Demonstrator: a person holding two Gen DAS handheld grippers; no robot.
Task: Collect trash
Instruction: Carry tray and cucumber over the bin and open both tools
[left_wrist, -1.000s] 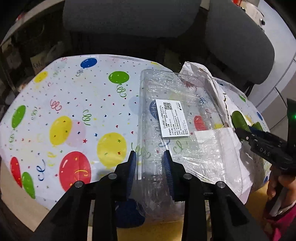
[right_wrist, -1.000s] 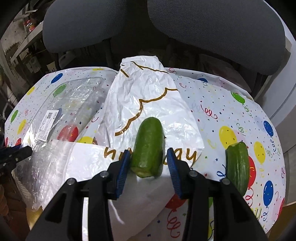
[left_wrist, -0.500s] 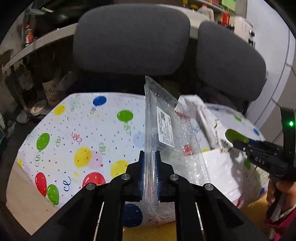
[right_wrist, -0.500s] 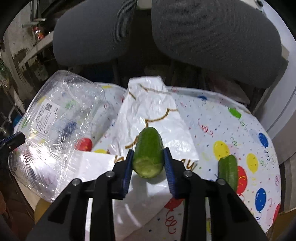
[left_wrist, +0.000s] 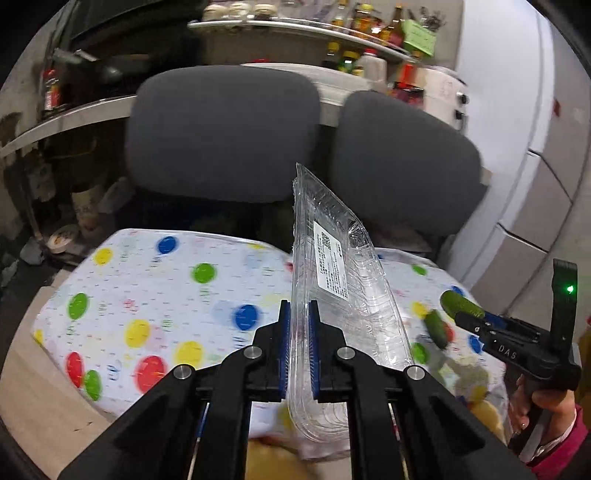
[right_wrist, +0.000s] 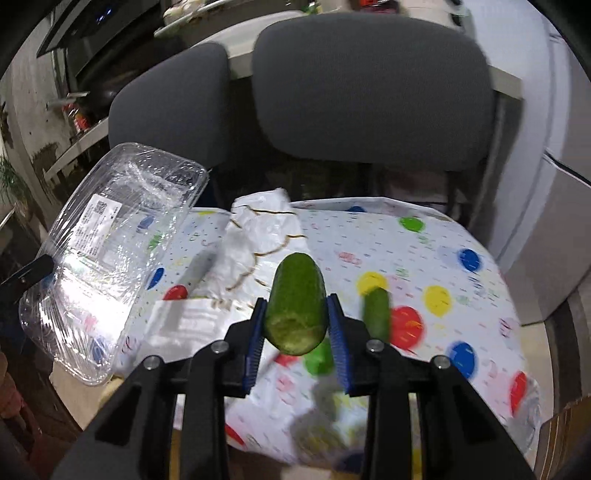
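**Both tongs loaded, trash clear of the surface**

With the tray (left_wrist: 343, 295) pinched by its rim, I have it standing on edge in the left tongs (left_wrist: 298, 347), label facing right, lifted above the surface (left_wrist: 155, 295). The jaws there have just been closing and are now nearly together, with only the thin clear plastic between the pads. I judge the edge grip is the sensible one: the tray is too broad to span, and the rim is the one stiff part.

The cucumber (right_wrist: 295, 302) sits in the right tongs (right_wrist: 297, 332), jaws part open and pressing its flanks just above the cut end, the rounded tip pointing away from me. They too have just been closing, with the stub between them. It hangs over the white bag (right_wrist: 258, 236), well off the cloth.

A second cucumber piece (right_wrist: 376, 314) lies on the surface just right of the held one, so I reckon the job is partway done. No bin shows in either view. Two grey chairs (left_wrist: 221, 133) stand behind the surface.
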